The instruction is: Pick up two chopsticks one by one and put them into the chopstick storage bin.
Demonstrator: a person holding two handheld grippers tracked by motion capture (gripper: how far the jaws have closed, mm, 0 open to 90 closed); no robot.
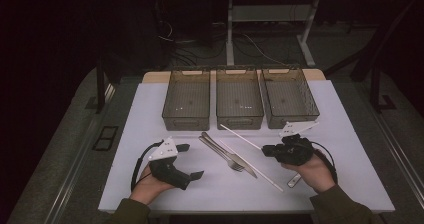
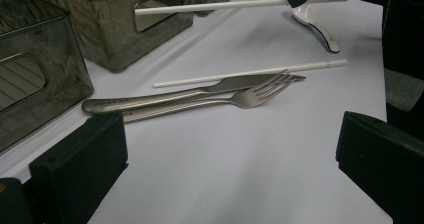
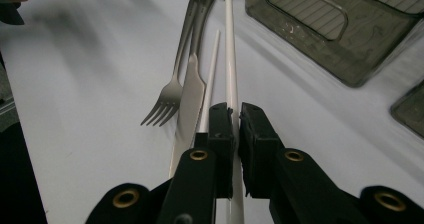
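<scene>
My right gripper (image 1: 267, 150) is shut on a white chopstick (image 1: 240, 136), which sticks out toward the bins and is raised off the mat; the right gripper view shows the chopstick (image 3: 230, 49) running between the closed jaws (image 3: 236, 119). A second white chopstick (image 1: 255, 171) lies flat on the mat beside a metal knife (image 1: 235, 156) and fork (image 1: 222, 153). My left gripper (image 1: 191, 161) stands open left of the cutlery, holding nothing. From the left gripper view (image 2: 230, 169) the fork (image 2: 250, 96) and knife (image 2: 150, 100) lie just ahead.
Three dark see-through bins (image 1: 239, 104) stand side by side at the back of the white mat (image 1: 150, 114). A white spoon (image 2: 315, 26) lies on the mat under the right hand. The nearest bin (image 3: 325, 39) is close to the held chopstick's far end.
</scene>
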